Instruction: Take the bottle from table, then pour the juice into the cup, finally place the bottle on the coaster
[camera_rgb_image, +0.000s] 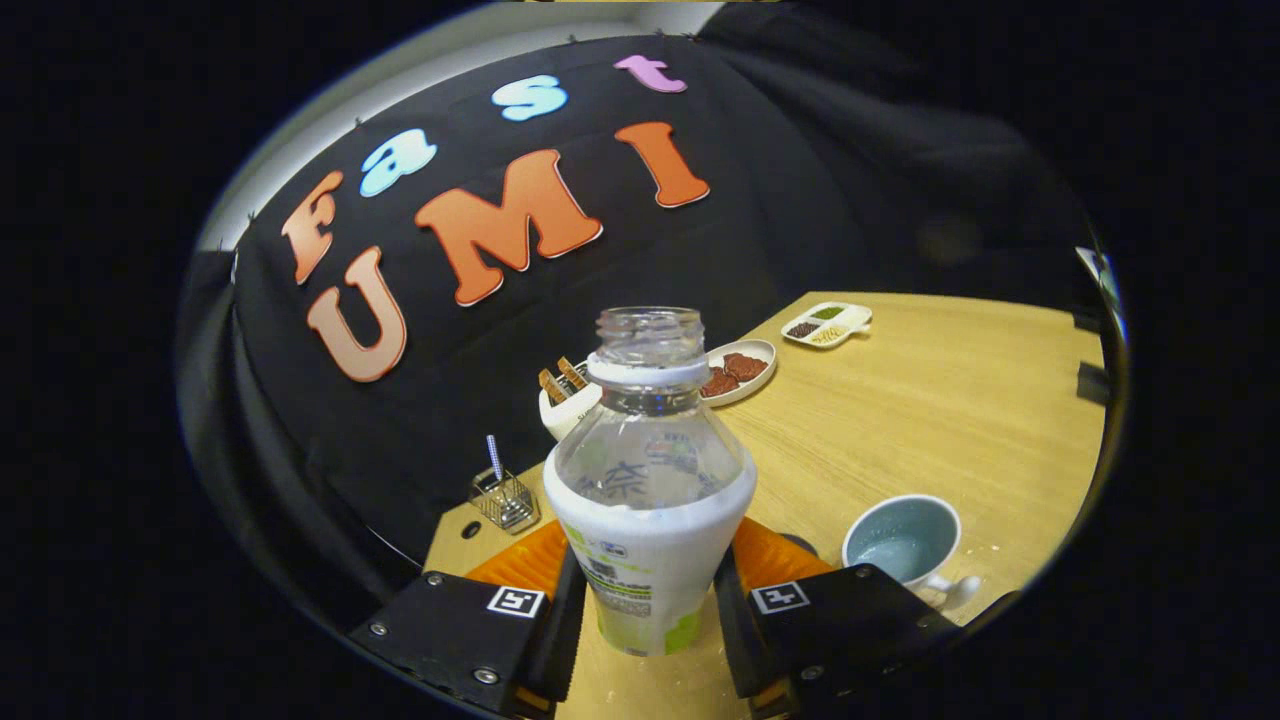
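Claw: our claw (648, 600) is closed narrow on the bottle (648, 500), a finger pressed to each side of its labelled lower body.
Bottle: it stands between the fingers, uncapped, long axis roughly upright, open mouth up and away from us.
Contents: the upper part looks clear; we cannot make out how much juice is inside, and the label hides the lower part.
Cup: the cup (903, 540) sits on the table (950, 400) just ahead of the claw and off to its right, open side up, handle toward us.
Key relation: we judge the pour calls for carrying the bottle right and tipping its mouth that way, over the cup's rim.
Coaster: we cannot pick one out; the orange patches just behind the fingers may be it, but the bottle and fingers cover most of them.
Beyond: small dishes of food (740, 370) and a wire holder (503, 498) lie well apart from the cup.
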